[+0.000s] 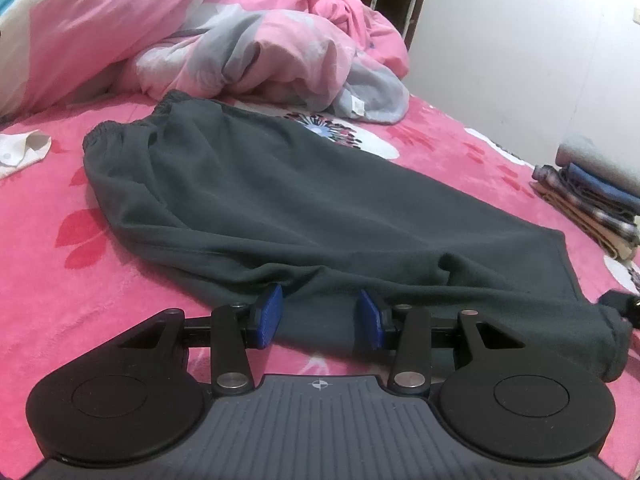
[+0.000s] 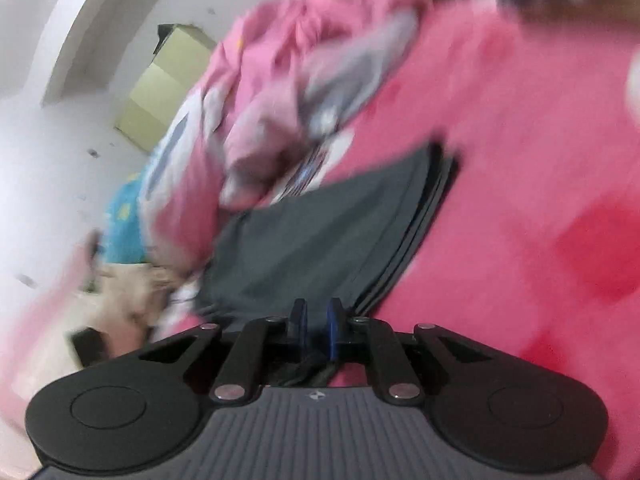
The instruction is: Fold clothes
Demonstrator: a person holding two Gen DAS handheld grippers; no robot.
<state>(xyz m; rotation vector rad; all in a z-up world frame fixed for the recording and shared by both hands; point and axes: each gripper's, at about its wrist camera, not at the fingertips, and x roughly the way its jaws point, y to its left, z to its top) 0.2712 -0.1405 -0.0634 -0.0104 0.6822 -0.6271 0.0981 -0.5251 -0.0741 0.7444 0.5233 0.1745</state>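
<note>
Dark grey trousers (image 1: 280, 184) lie spread on the pink flowered bed sheet (image 1: 80, 260), with the elastic waistband at the far left and the leg ends near me. My left gripper (image 1: 320, 300) stands open at the near edge of the cloth. A flat strip of the trousers lies between its blue pads (image 1: 268, 312), and a fold rises just past the tips. The right wrist view is blurred. There my right gripper (image 2: 316, 312) is nearly closed, its jaws pinching the near edge of the trousers (image 2: 320, 240).
A crumpled pink and grey quilt (image 1: 240, 40) is heaped at the far side of the bed. A stack of folded clothes (image 1: 592, 192) sits at the right edge near the white wall (image 1: 520, 40). A small white cloth (image 1: 20, 152) lies at the left.
</note>
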